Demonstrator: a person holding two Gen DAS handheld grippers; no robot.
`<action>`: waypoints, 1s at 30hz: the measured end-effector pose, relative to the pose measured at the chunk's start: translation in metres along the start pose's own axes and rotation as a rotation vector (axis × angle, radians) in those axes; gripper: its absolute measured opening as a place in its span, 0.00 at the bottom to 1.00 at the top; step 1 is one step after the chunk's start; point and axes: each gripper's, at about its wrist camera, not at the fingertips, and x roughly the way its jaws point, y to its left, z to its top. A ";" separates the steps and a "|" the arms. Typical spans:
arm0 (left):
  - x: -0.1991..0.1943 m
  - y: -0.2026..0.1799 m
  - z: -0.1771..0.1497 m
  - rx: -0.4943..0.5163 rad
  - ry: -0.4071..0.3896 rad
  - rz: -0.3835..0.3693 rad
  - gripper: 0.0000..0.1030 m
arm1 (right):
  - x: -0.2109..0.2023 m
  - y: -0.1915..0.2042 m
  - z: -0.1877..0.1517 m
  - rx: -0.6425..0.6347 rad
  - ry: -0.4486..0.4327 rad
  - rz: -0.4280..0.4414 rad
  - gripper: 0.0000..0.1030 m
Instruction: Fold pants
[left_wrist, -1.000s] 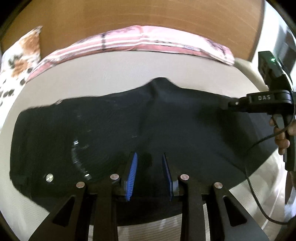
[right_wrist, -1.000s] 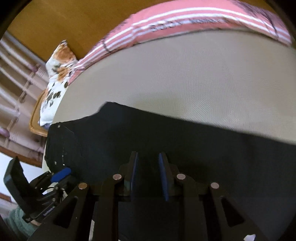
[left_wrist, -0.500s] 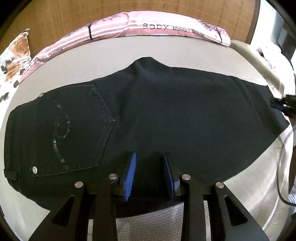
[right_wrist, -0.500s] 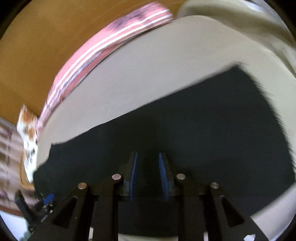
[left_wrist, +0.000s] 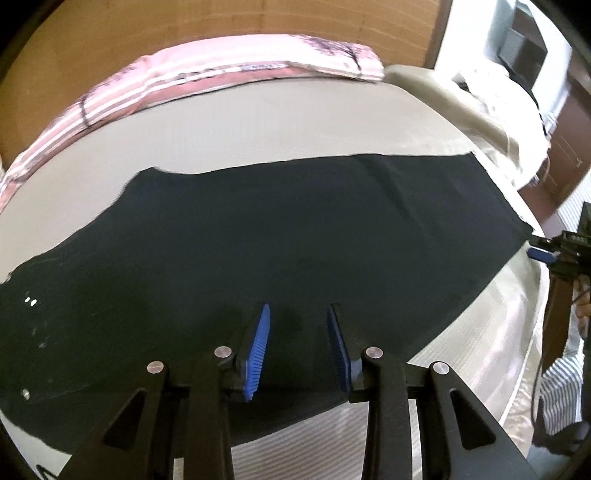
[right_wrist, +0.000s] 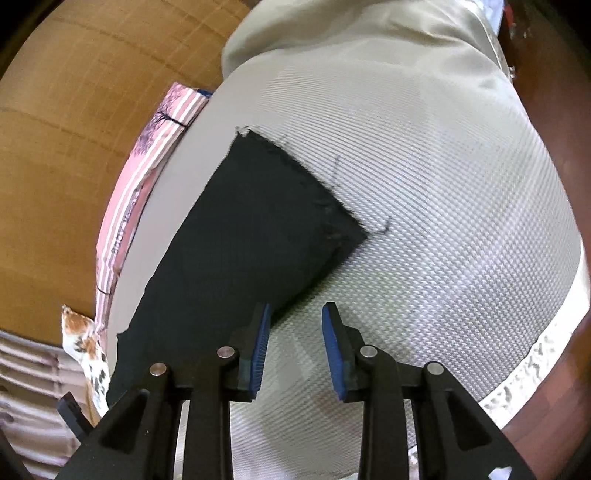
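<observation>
lying flat: black pants (left_wrist: 280, 236) on beige textured mattress (right_wrist: 424, 206), wooden headboard (left_wrist: 221, 26) behind.

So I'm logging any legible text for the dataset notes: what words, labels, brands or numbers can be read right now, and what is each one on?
Nothing can be read in either view.
Pink striped pillow: one dark printed line along a stripe, too blurred to read; it also shows on the pillow's side in the right wrist view, again too small.
Black pants: no visible text or label.
Right gripper: any marking on its body is too small to read.
</observation>
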 end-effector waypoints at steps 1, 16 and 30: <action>0.003 -0.004 0.001 0.007 0.005 -0.002 0.33 | 0.001 -0.002 0.002 0.005 -0.009 0.014 0.27; 0.028 -0.022 0.000 0.014 0.041 0.008 0.35 | 0.016 -0.011 0.034 0.104 -0.081 0.135 0.08; -0.040 0.083 -0.014 -0.320 -0.091 0.008 0.35 | 0.061 0.202 0.016 -0.178 0.107 0.379 0.08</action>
